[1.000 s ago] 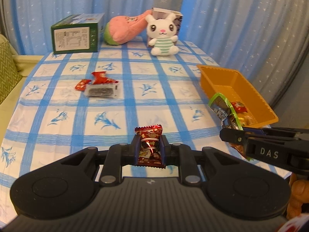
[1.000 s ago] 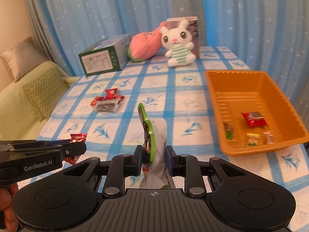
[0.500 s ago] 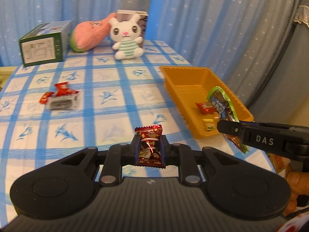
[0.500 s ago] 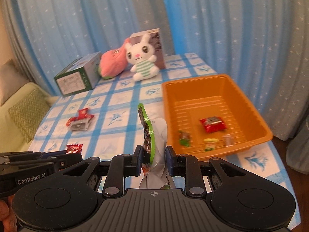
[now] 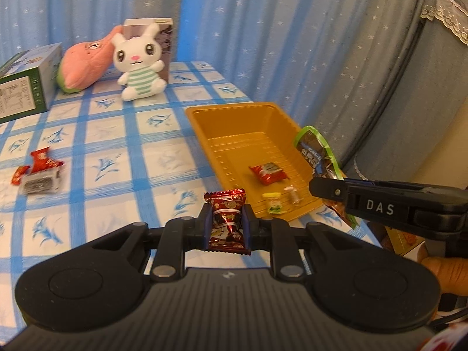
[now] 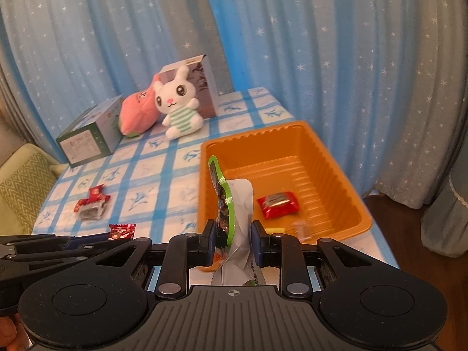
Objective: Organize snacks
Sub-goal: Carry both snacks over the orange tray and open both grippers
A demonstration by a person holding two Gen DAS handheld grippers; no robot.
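Observation:
My left gripper (image 5: 227,224) is shut on a dark red candy (image 5: 227,219), held above the tablecloth just short of the orange tray (image 5: 234,111). My right gripper (image 6: 232,242) is shut on a green-edged snack pouch (image 6: 231,204), hanging over the tray's (image 6: 345,175) near left corner. From the left wrist the same pouch (image 5: 317,153) shows beside the tray's right rim. In the tray lie a red packet (image 5: 267,172), a yellow candy (image 5: 273,203) and a clear-wrapped sweet (image 5: 292,194). A small pile of snacks (image 5: 38,172) rests on the table at the left.
At the back of the table stand a white rabbit toy (image 5: 139,64), a pink plush (image 5: 84,64), a green box (image 5: 26,87) and a brown box (image 5: 163,38). Blue curtains hang behind. A cushioned seat (image 6: 20,187) sits left of the table. The table edge lies close to the tray's right.
Both grippers have swung to the right with their snacks, bringing the orange tray nearer and more central. The pile of snacks has slid toward the left of both views.

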